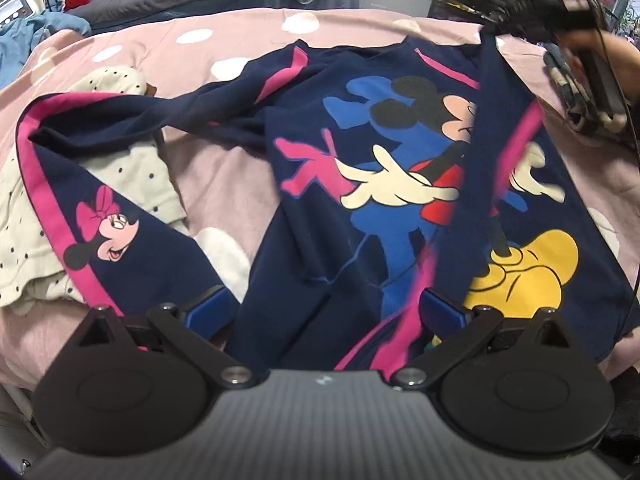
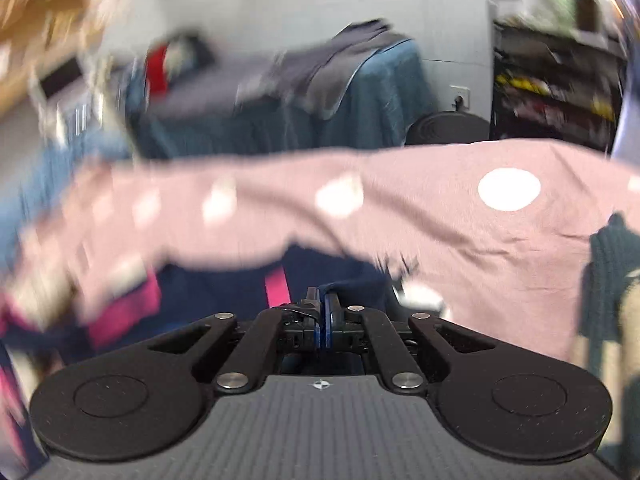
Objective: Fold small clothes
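Left wrist view: navy cartoon-print shirt (image 1: 360,168) lies spread on the pink white-dotted bedsheet (image 1: 224,168), front panel up, showing a mouse figure in blue, red and yellow. One long sleeve, edged in magenta with a small bow-wearing mouse face, runs out to the left and drapes over a cream garment with dark dots (image 1: 136,176). The shirt's other side is lifted into a taut ridge that runs up toward the far right corner, where the right gripper (image 1: 496,26) has hold of it; the person's hand (image 1: 616,64) sits behind, blurred. Left gripper (image 1: 326,308) is above the near hem, blue pads (image 1: 208,308) set wide apart, nothing between them; navy cloth lies beneath the gap.

A dark knitted item (image 1: 580,96) lies on the sheet at the right edge, partly behind the right gripper. Beyond the bed: grey and dark blue covers and blue fabric at far left.

Right wrist view: heavily motion-blurred. Right gripper (image 2: 322,312) has its jaws closed together with a fold of the navy shirt (image 2: 344,276) pinched at the tips. A magenta stripe shows just left of the fingers. Pink sheet (image 2: 440,216) fills the middle ground; the dark knit piece (image 2: 608,264) shows at the right edge. Background detail is too smeared to read.
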A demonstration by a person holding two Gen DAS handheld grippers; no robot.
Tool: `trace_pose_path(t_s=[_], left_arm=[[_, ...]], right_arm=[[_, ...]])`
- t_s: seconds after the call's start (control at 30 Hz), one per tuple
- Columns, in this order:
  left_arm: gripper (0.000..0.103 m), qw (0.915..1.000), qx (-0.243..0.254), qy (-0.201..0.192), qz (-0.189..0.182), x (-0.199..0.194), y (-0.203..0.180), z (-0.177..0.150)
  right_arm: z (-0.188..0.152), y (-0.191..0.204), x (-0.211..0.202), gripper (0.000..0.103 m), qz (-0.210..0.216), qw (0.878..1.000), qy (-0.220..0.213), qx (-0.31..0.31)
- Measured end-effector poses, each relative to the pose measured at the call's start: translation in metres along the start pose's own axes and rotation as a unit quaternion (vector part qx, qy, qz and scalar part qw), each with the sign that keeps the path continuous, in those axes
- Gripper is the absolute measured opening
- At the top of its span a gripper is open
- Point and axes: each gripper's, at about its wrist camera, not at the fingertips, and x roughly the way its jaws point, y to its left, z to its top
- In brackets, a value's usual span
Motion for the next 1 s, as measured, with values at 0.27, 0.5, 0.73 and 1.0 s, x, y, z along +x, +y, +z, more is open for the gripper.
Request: trace_pose_path(t_s=[0.27,0.5,0.73,1.0], left_arm=[[0.103,0.9997,-0.001,0.015,0.017,-0.004,0.003,-0.013],[0.099,0.9998,-0.001,0.001,0.018,-0.015,0.009,-0.02],[0.067,0.9884,0.136,-0.053,0.042,-0.047,-0.035,-0.041],[0.035,0.9416,0.334,-0.017,0.039,-0.037,-0.072,-0.088]], right_arm=[[-0.007,0.01,0.044,0.055,-0.028,0.999,0.026,0.009],[-0.051,0.071,-0.033,0.075,0.064,0.99,-0.015,-0.123],[-0.131,0.111,-0.081,0.074,0.147,0.972,0.039,-0.179],[-0.176,0.109,-0.082,0.076,0.144,0.974,0.087,-0.15]])
